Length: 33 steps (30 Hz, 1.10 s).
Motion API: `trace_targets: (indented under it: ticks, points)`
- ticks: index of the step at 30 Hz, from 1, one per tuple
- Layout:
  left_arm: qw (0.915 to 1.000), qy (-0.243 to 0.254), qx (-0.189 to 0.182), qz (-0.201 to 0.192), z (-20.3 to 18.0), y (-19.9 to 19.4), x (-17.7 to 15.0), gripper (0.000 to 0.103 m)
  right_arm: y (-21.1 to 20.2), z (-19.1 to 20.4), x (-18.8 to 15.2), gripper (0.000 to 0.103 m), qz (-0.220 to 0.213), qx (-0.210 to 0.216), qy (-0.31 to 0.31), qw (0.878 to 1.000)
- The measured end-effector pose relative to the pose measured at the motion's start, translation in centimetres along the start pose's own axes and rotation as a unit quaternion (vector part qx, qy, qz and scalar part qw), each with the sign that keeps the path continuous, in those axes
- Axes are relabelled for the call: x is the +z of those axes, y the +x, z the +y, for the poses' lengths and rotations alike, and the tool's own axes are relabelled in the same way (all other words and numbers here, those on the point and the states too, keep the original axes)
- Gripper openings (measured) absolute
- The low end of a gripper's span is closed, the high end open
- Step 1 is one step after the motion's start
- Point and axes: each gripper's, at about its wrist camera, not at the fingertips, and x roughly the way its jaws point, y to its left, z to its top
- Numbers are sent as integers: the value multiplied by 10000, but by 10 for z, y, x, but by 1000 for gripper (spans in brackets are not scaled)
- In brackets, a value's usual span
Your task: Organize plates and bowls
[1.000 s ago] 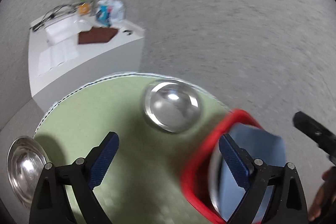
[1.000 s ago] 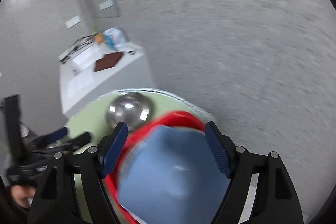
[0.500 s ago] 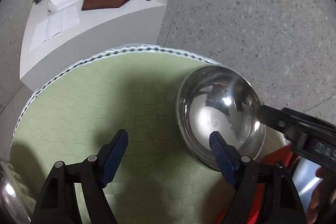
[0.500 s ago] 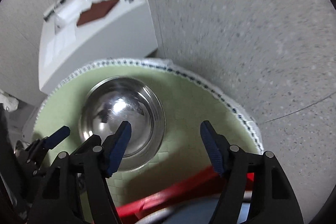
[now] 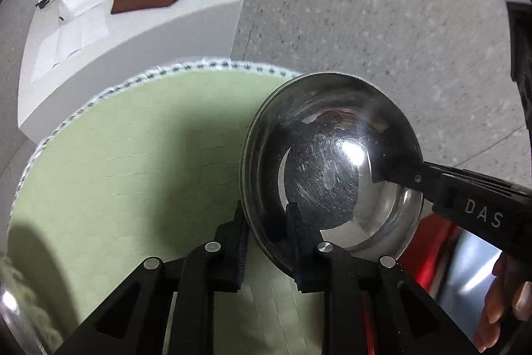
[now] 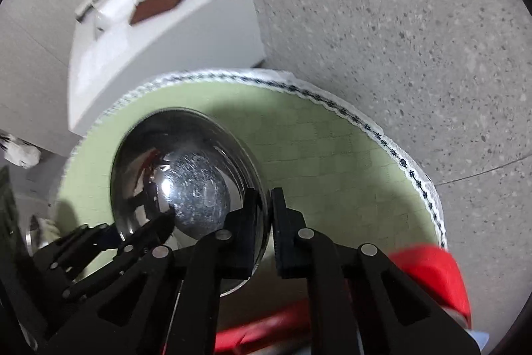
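Where half a second ago both sets of jaws stood spread, my left gripper (image 5: 266, 242) and right gripper (image 6: 264, 222) now pinch opposite rims of the steel bowl (image 5: 332, 162) over the green table (image 5: 133, 172) — ready, I judge, to lift.

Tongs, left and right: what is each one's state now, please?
Left tongs: shut on the steel bowl rim.
Right tongs: shut on the same bowl's opposite rim.
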Motion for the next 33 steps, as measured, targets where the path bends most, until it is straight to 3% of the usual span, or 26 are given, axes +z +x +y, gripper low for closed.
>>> trace_targets:
  ticks: [6, 10, 17, 26, 33]
  points:
    - [9976, -155, -20, -679, 16, -88, -18, 18, -61, 38, -14, 7, -618, 397, -302, 9968]
    - [9941, -228, 171, -1046, 43, -146, -41, 18, -91, 78, -28, 7, -829, 753, -610, 9918]
    - [9868, -582, 771, -1296, 107, -217, -103, 18, -91, 173, -63, 8, -752, 1177, -1317, 9814]
    - [9838, -1089, 1085, -921, 159, -224, -150, 18, -42, 246, -104, 9, -310, 1229, -1801, 9754]
    - [9859, -1186, 995, -633, 178, -203, -144, 18, -20, 258, -118, 9, -191, 951, -1937, 9762]
